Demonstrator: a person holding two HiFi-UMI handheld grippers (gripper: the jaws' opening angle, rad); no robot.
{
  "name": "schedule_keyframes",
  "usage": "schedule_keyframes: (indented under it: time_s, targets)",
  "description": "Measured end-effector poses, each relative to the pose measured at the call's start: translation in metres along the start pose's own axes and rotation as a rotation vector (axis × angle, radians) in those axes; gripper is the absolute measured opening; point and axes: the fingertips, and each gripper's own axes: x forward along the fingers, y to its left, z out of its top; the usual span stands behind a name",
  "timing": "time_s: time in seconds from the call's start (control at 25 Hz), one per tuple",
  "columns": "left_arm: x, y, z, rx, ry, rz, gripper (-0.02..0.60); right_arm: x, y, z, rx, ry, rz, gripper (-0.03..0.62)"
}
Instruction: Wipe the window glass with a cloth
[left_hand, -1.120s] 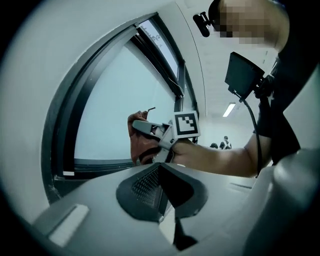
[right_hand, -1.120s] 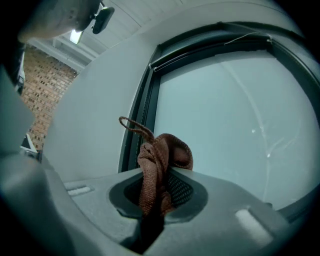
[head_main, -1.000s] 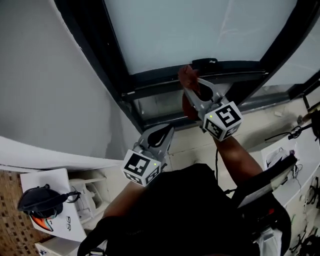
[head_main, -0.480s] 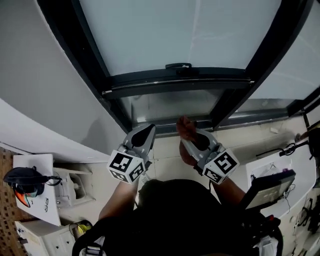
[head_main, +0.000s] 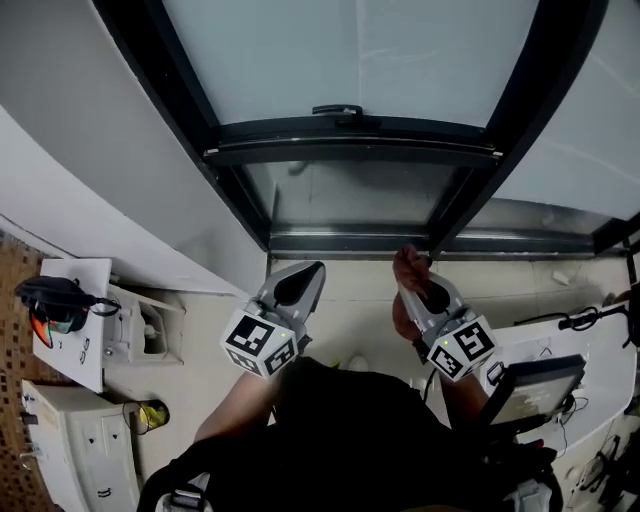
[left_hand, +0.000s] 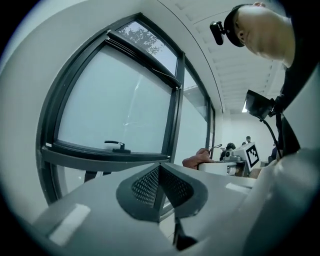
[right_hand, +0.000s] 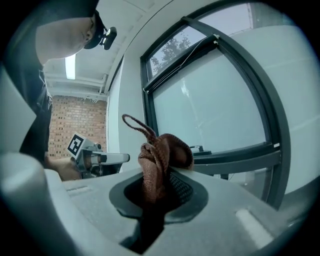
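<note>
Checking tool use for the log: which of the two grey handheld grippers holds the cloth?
The right gripper: its jaws are shut on the crumpled reddish-brown cloth. The left gripper has its jaws together with nothing between them.

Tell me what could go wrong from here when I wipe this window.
The cloth sits bunched in the right tool, so little fabric may meet the glass and the tool itself could scrape it. Its loose loop might snag on the window handle on the lower frame.
</note>
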Motion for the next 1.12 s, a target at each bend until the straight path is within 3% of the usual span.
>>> schedule_keyframes:
  time_s: [0.24, 0.52, 0.68, 0.84, 1.12]
  targets:
    - [-0.025, -0.017, 0.011, 0.049, 0.004, 0.051, 0.017, -0.023, 0.008, 0.014, 0.055, -0.059, 0.013, 0.032]
    - [-0.071, -0.037, 0.014, 0.047, 0.000, 0.016, 0.017, -0.012, 0.074, 0.016, -0.001, -0.055, 0.104, 0.032]
    - [-0.100, -0.034, 0.012, 0.041, 0.016, 0.001, 0.017, -0.008, 0.096, 0.012, 0.026, -0.053, 0.066, 0.032]
    - [-0.146, -0.019, 0.008, 0.033, -0.001, -0.021, 0.017, -0.015, 0.149, 0.002, 0.040, -0.048, 0.034, 0.032]
    - [-0.182, -0.021, -0.009, 0.009, 0.002, -0.116, 0.017, -0.040, 0.206, -0.012, 0.050, -0.049, -0.064, 0.032]
